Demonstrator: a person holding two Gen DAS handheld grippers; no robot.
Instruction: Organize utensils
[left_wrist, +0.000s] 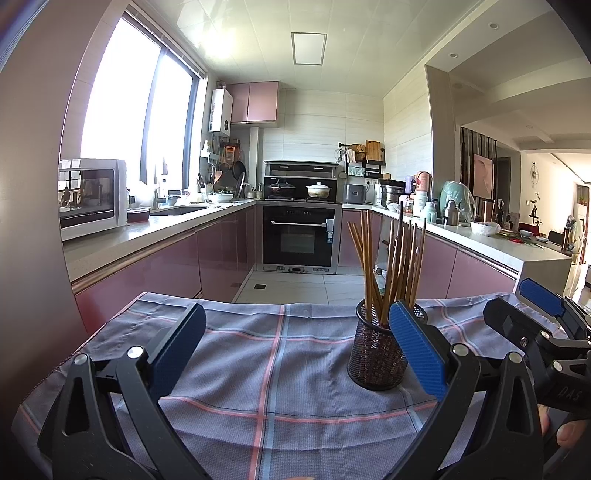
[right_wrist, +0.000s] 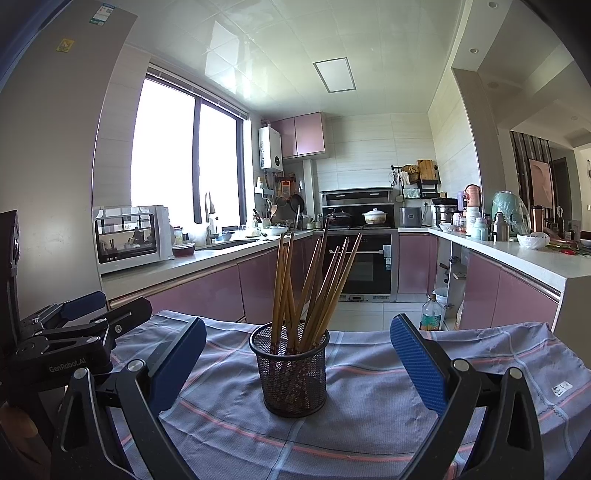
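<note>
A black mesh cup (left_wrist: 376, 350) (right_wrist: 290, 369) stands upright on a checked grey cloth (left_wrist: 266, 354) (right_wrist: 369, 406), holding several wooden chopsticks (left_wrist: 391, 266) (right_wrist: 314, 284) fanned out above its rim. My left gripper (left_wrist: 297, 350) is open over the cloth, with the cup just inside its right finger (left_wrist: 417, 354). My right gripper (right_wrist: 297, 365) is open too, and the cup sits between its blue pads, a little beyond them, touching neither. Each gripper shows at the other view's edge: the right gripper (left_wrist: 543, 314) and the left gripper (right_wrist: 74, 332).
The cloth covers a small table whose far edge drops to the tiled kitchen floor (left_wrist: 295, 288). Pink cabinets and counters (left_wrist: 155, 229) (right_wrist: 517, 254) line both sides, with an oven (left_wrist: 299, 236) at the back. A bottle (right_wrist: 430, 314) stands on the floor to the right.
</note>
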